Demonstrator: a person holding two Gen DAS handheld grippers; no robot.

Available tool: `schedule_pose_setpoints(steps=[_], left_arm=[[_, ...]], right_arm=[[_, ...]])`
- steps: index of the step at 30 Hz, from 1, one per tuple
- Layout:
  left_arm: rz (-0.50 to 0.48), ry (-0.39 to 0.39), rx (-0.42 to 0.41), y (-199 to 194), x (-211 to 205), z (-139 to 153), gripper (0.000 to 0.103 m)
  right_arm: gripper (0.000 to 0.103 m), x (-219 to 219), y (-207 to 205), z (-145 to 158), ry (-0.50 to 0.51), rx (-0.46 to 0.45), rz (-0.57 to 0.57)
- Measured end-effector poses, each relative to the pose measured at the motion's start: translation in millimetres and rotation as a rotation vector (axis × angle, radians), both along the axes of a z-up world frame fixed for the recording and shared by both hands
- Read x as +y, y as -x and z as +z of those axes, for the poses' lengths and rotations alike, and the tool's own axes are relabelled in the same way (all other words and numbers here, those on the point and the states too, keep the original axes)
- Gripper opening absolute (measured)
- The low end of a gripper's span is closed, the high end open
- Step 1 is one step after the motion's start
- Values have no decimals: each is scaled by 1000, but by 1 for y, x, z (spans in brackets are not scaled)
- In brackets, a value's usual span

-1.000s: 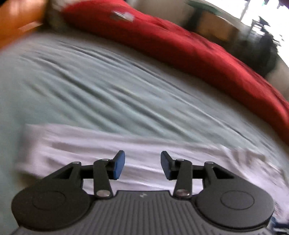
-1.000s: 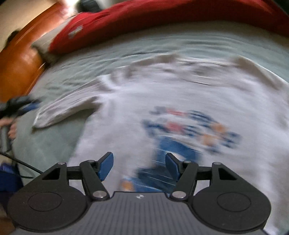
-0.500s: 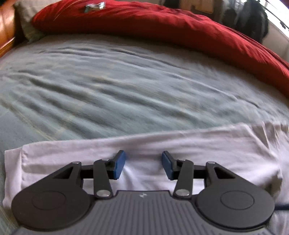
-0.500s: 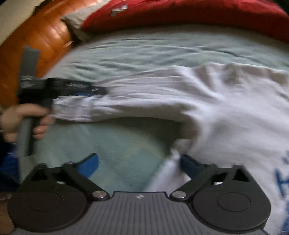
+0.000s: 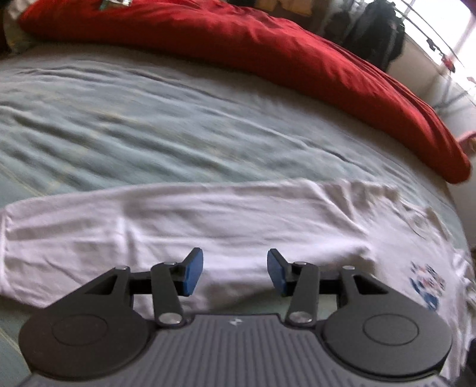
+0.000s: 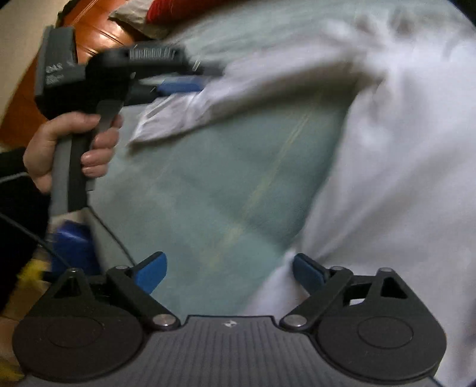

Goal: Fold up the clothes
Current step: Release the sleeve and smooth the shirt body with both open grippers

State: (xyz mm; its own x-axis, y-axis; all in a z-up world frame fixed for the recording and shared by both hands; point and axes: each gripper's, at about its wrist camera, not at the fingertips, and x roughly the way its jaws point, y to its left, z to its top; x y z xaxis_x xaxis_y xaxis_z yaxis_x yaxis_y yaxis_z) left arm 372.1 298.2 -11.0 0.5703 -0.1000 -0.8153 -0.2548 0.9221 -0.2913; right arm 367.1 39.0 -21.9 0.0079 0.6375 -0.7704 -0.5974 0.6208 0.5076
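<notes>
A white long-sleeved shirt [image 5: 267,220] with a blue print lies spread on the grey-green bedsheet [image 5: 148,125]. Its left sleeve [image 5: 125,226] stretches across the left wrist view, and my left gripper [image 5: 235,274] stands open just above the sleeve's near edge, holding nothing. In the right wrist view the shirt's body [image 6: 395,166] fills the right side, blurred by motion. My right gripper [image 6: 229,272] is wide open at the shirt's lower side edge, its right finger touching the cloth. The left gripper [image 6: 184,83] shows there too, held by a hand [image 6: 71,146] over the sleeve [image 6: 226,98].
A rolled red duvet [image 5: 267,56] lies along the far side of the bed. A wooden headboard [image 6: 98,32] and a pillow [image 6: 134,18] stand at the bed's head. A cable [image 6: 35,238] and a blue object [image 6: 74,244] sit at the near bed edge. Dark bags [image 5: 374,38] stand beyond.
My right gripper has swung left from over the print to the shirt's side edge and opened wider. My left gripper has pulled back slightly over the sleeve, staying open.
</notes>
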Motion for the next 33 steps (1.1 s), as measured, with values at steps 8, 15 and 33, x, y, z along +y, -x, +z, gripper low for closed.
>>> schedule_pose_setpoints(steps=[8,15,33], left_arm=[[-191,104,-52,17,-67,14,45],[-371,160,-39,35,-153,-2,42],[-407,-16,228,153,-230,-17,43]], right_arm=[[100,-38,16,-1,59,-26,-5],[100,-116,23,2,270,-228,-59],[103,-242,84,-29,365,-351,-21]])
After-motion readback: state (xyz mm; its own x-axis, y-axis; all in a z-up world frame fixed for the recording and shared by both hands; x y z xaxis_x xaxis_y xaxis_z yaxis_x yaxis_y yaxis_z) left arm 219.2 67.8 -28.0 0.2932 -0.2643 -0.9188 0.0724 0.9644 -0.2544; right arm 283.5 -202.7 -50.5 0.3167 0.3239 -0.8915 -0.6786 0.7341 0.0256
